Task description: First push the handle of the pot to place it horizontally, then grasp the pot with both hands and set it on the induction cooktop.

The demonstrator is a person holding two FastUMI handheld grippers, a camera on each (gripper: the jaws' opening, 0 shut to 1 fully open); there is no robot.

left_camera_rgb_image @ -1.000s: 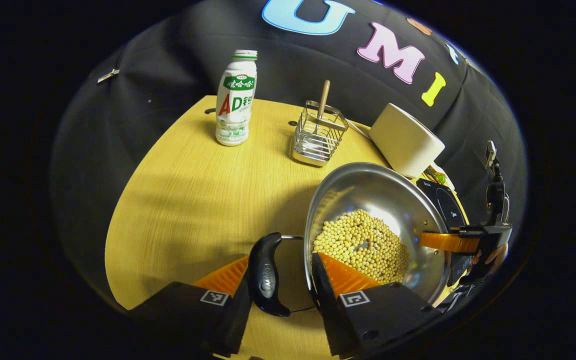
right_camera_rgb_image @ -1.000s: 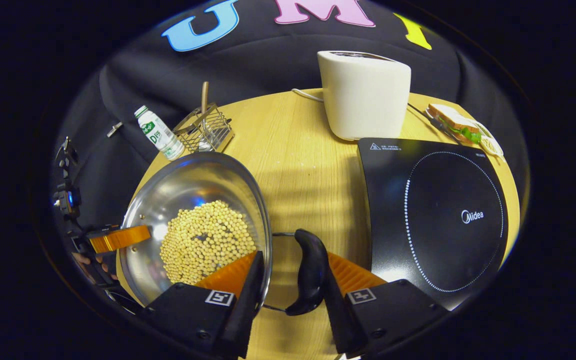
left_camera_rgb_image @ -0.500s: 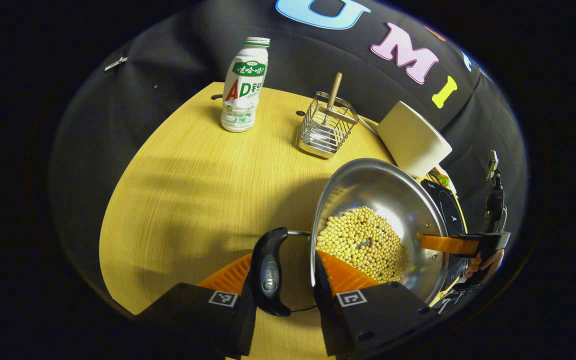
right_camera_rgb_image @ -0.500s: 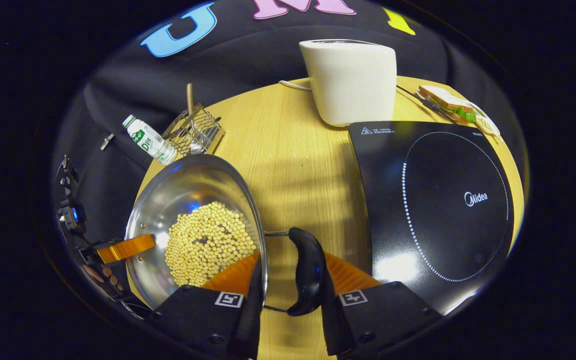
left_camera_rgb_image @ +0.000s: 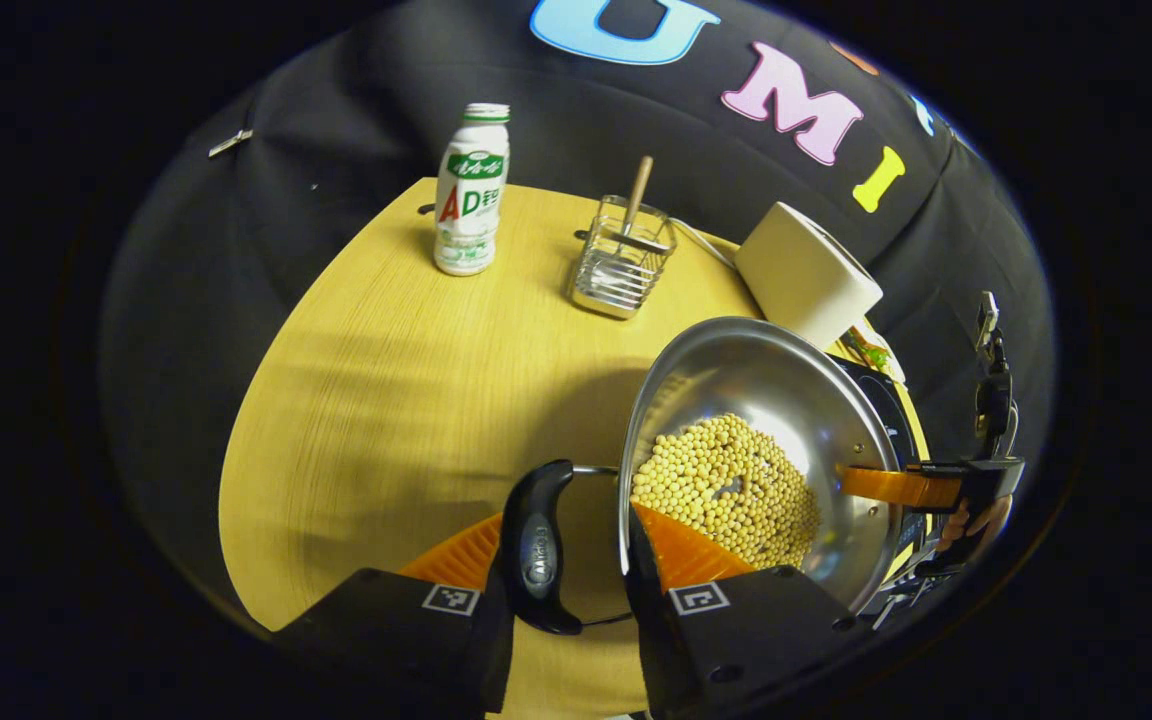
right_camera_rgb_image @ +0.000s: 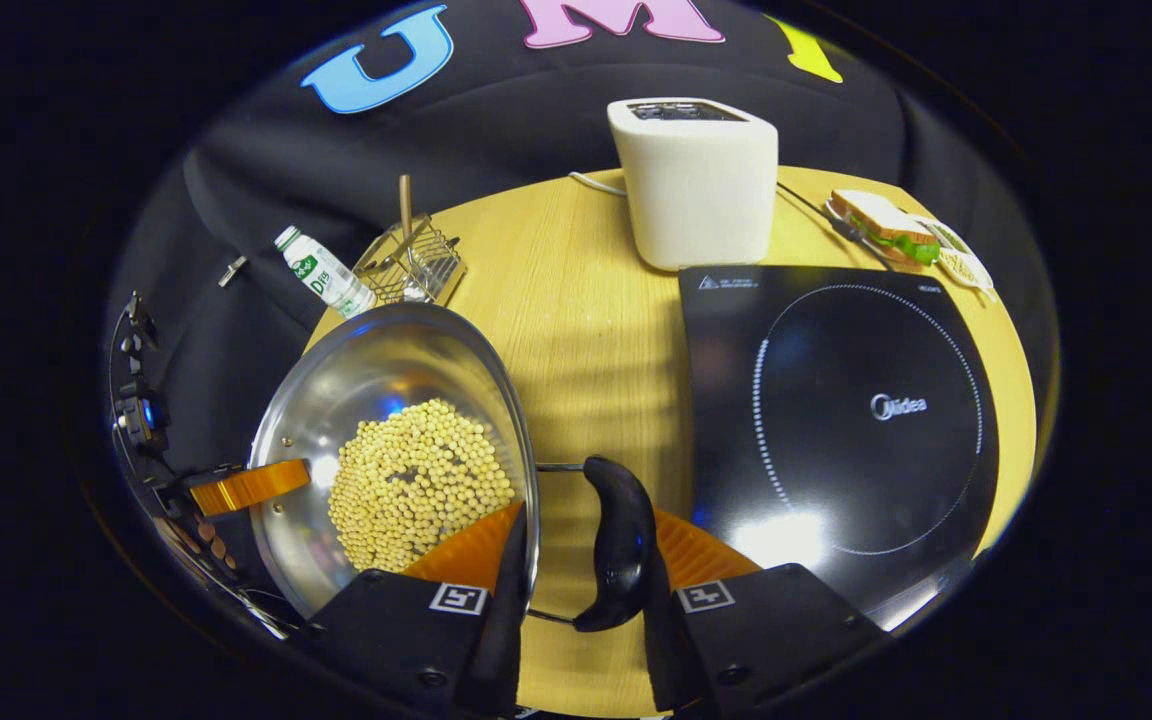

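Shiny steel pot (left_camera_rgb_image: pixel 786 400) half full of pale yellow beans (left_camera_rgb_image: pixel 726 490) sits between both grippers above the round light-wood table (left_camera_rgb_image: pixel 386 380). Left gripper (left_camera_rgb_image: pixel 564 560) straddles the pot's rim and black side handle (left_camera_rgb_image: pixel 534 545): one finger inside the pot against the wall, the other outside the handle, both pressing, pinched on the handle and rim. Right gripper (right_camera_rgb_image: pixel 576 560) has the same hold on the opposite black handle (right_camera_rgb_image: pixel 619 540), one finger in among the beans, one outside the handle, clamped. In the right gripper view the black glass induction cooktop (right_camera_rgb_image: pixel 836 420) lies just right of the pot, apart from it, on the table. Cannot tell if the pot base touches the table.
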